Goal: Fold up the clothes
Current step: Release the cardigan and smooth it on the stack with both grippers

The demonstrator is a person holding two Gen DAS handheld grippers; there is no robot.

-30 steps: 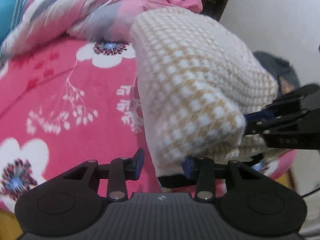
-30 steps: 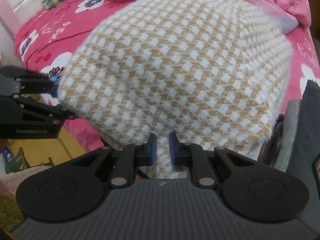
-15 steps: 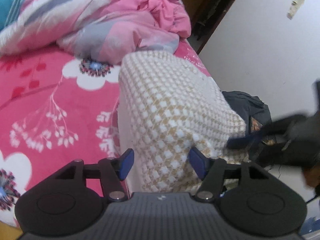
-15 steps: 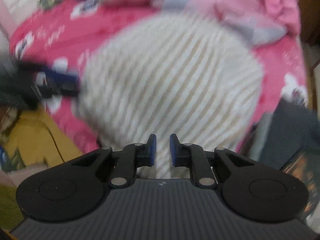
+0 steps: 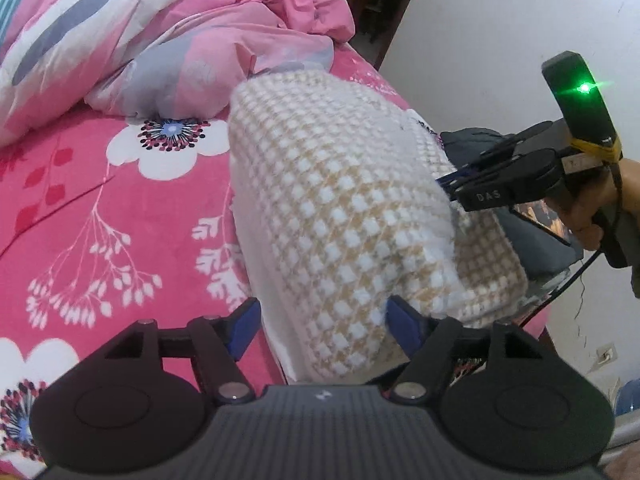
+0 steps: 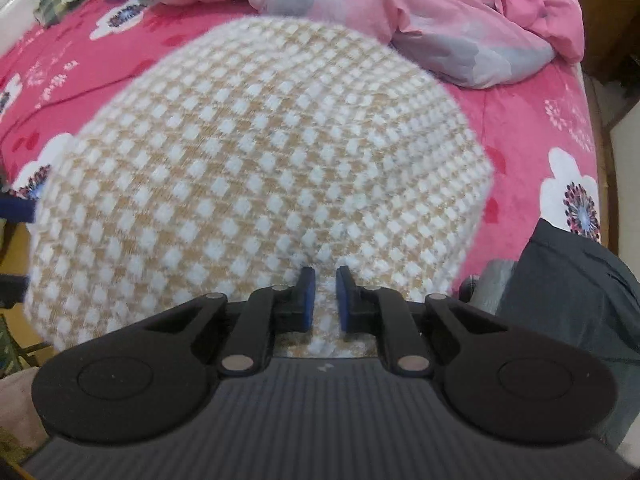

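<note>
A tan-and-white checked knit garment [image 5: 340, 208] lies folded on the pink flowered bed sheet [image 5: 100, 220], near the bed's right edge. My left gripper [image 5: 322, 326] hangs over its near end. Its jaws are opening, with the cloth's end loose between the blue pads [image 5: 244, 326]. My right gripper [image 5: 444, 186], held by a person's hand [image 5: 600, 208], reaches in from the right. In the right wrist view the garment [image 6: 256, 168] fills the middle, and the right gripper [image 6: 325, 296] is closing tight on a pinch of its near edge.
A crumpled pink and grey quilt [image 5: 160, 40] is heaped at the back of the bed. A dark garment [image 6: 568, 288] lies at the bed's right edge, beside the checked one. A white wall [image 5: 500, 40] stands close on the right. The floor [image 6: 16, 344] shows at the lower left.
My left jaws have spread wide and let go of the checked cloth, and that gripper has drawn back and up. The right gripper has shifted sideways with the cloth's edge in it.
</note>
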